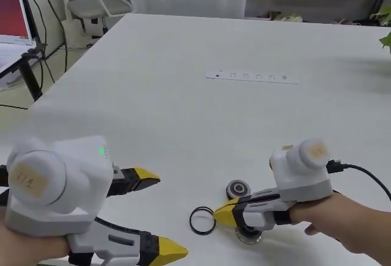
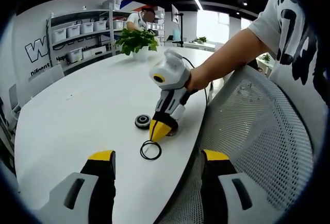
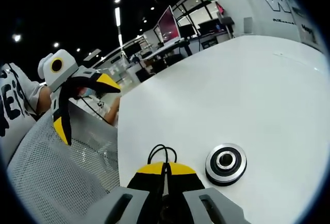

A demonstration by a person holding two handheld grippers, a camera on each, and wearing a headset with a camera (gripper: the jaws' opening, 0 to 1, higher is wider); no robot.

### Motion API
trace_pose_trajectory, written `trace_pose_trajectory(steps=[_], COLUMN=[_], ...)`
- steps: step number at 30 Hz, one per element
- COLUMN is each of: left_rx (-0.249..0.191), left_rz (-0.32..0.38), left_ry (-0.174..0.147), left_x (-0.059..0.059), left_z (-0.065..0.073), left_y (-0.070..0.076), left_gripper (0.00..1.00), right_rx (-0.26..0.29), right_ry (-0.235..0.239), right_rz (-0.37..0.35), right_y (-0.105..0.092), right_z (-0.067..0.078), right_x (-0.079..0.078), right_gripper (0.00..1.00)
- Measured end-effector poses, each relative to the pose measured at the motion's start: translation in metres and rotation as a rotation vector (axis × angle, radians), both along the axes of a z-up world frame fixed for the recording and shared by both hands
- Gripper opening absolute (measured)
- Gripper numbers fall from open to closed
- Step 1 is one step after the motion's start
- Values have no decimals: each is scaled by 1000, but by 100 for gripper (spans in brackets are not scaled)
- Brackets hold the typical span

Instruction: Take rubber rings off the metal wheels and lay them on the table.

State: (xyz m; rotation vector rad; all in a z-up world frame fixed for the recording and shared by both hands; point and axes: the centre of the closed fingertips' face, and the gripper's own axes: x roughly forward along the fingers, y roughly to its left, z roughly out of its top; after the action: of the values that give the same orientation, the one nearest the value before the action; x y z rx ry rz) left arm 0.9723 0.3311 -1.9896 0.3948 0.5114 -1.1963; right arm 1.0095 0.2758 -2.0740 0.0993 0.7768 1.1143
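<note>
Right hand-held gripper (image 1: 227,213): jaws pressed together, tips at edge of rubber ring (image 1: 201,220) lying flat on bench (image 1: 183,113). Left hand-held gripper (image 1: 160,214): jaws spread wide.

Wide white worktop (image 1: 153,113). Lying flat on it, near the front edge, a black ring (image 1: 202,220), close to a small metal wheel (image 1: 238,189). Farther back, a flat white power strip (image 1: 252,77).
</note>
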Motion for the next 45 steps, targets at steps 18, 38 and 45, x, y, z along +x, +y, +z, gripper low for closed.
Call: trace_pose_trajectory(steps=[18, 38, 45], left_rx=[15, 28, 32], left_rz=[0, -7, -29], left_ry=[2, 14, 6], left_x=[-1, -2, -4], left_z=[-3, -5, -4], left_y=[1, 1, -1], left_gripper=[65, 65, 65], right_rx=[-48, 39, 74], right_ry=[-9, -52, -68], right_rz=[-42, -59, -78], right_y=[-2, -3, -9], right_z=[-7, 17, 29], right_x=[6, 11, 14], right_gripper=[0, 5, 7])
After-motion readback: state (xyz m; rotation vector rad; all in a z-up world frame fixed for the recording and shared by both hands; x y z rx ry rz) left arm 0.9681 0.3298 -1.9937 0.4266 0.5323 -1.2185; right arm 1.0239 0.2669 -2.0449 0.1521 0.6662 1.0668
